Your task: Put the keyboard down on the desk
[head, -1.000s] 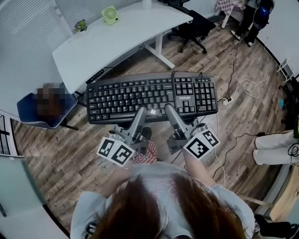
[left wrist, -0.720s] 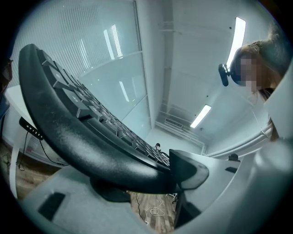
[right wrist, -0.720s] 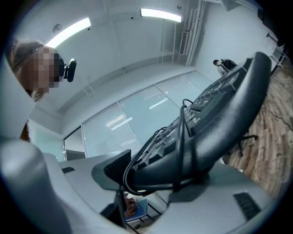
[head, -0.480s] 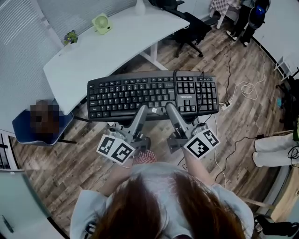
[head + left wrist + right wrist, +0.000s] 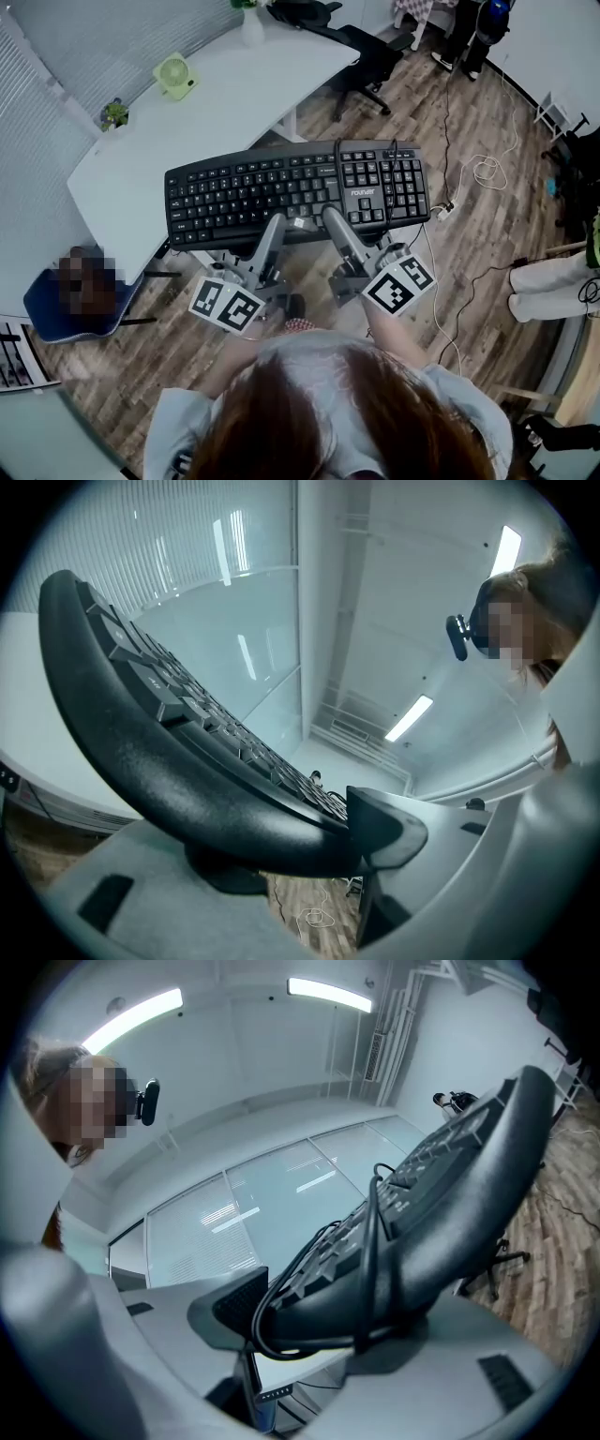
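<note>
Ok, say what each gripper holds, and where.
Both hold the keyboard by its near long edge: left gripper near the middle, right gripper just beside it.

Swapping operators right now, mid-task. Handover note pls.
Left gripper: shut on the keyboard, at its near edge.
Right gripper: shut on the same near edge; the cable loops round the edge at its jaws.
Keyboard: held up, keys upward, in front of the white desk, not on it.
Done: keyboard picked up.
Left: carry it over the desk, set it down clear of the fan, open both grippers.
</note>
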A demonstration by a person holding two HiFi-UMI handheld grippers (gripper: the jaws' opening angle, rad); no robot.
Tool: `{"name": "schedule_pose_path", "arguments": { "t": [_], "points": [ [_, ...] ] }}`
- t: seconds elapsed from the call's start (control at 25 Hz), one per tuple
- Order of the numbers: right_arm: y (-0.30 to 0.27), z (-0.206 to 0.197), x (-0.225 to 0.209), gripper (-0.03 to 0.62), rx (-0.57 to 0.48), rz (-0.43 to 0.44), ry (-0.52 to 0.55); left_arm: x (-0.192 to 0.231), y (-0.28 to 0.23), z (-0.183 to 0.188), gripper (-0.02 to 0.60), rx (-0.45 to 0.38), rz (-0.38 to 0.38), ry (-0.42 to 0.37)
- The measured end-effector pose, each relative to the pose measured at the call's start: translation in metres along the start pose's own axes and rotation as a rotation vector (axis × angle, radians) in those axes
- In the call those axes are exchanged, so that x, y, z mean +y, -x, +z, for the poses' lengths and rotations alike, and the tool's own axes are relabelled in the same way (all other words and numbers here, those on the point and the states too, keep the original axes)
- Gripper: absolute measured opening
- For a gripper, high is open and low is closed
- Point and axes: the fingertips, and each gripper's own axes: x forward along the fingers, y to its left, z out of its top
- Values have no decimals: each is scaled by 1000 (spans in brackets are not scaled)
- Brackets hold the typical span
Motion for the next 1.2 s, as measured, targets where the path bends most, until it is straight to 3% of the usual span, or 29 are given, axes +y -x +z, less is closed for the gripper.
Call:
{"name": "schedule_pose_path", "arguments": {
  "t": [0.48, 1.2],
  "points": [
    [5, 1, 3, 245, -72, -31, 22, -1, -5, 3, 242, 25, -73, -19],
    [6, -1, 3, 245, -77, -49, 29, 1, -5, 1, 242, 31, -86, -3]
  ]
}}
